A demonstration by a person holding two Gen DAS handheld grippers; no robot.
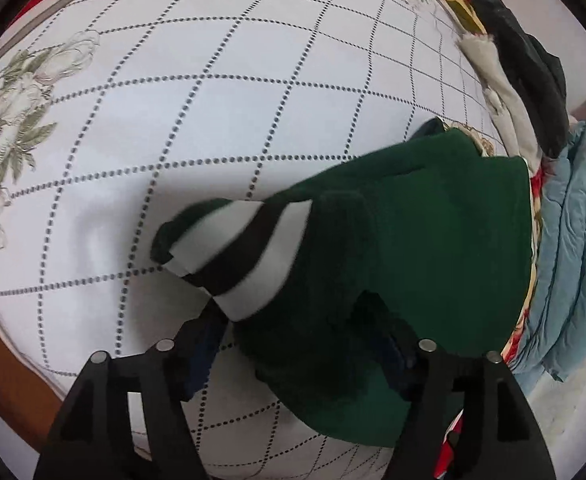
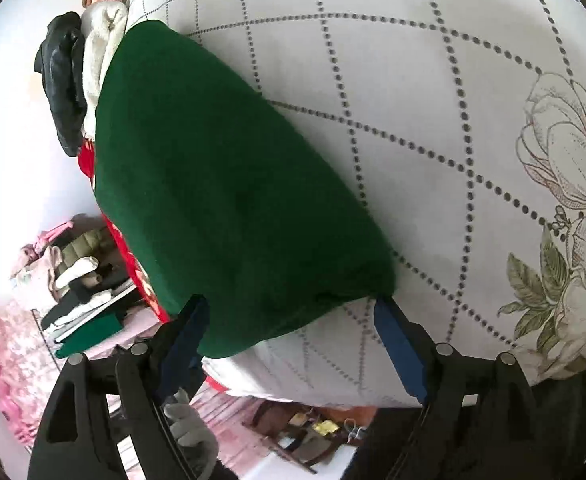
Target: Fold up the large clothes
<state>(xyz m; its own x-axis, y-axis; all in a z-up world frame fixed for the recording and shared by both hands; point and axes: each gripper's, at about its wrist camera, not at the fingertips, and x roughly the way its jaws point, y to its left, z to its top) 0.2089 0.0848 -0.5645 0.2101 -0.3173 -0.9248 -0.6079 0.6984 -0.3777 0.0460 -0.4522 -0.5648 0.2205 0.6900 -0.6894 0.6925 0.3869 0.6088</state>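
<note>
A dark green sweater [image 1: 405, 232] with a white and black striped cuff [image 1: 245, 244] lies on the white quilted bed cover [image 1: 213, 80]. My left gripper [image 1: 293, 340] is open, its fingers straddling a fold of the green cloth below the cuff. In the right wrist view the green sweater [image 2: 221, 184] lies folded near the bed's edge. My right gripper [image 2: 289, 320] is open, its blue-padded fingers [image 2: 397, 340] on either side of the sweater's near edge, not closed on it.
A pile of clothes, black [image 1: 533, 68], cream [image 1: 493, 80] and light blue [image 1: 573, 240], lies along the bed's edge. A red patterned blanket [image 2: 141, 276] shows under the cover. Stacked garments [image 2: 81, 304] sit on the pink floor below.
</note>
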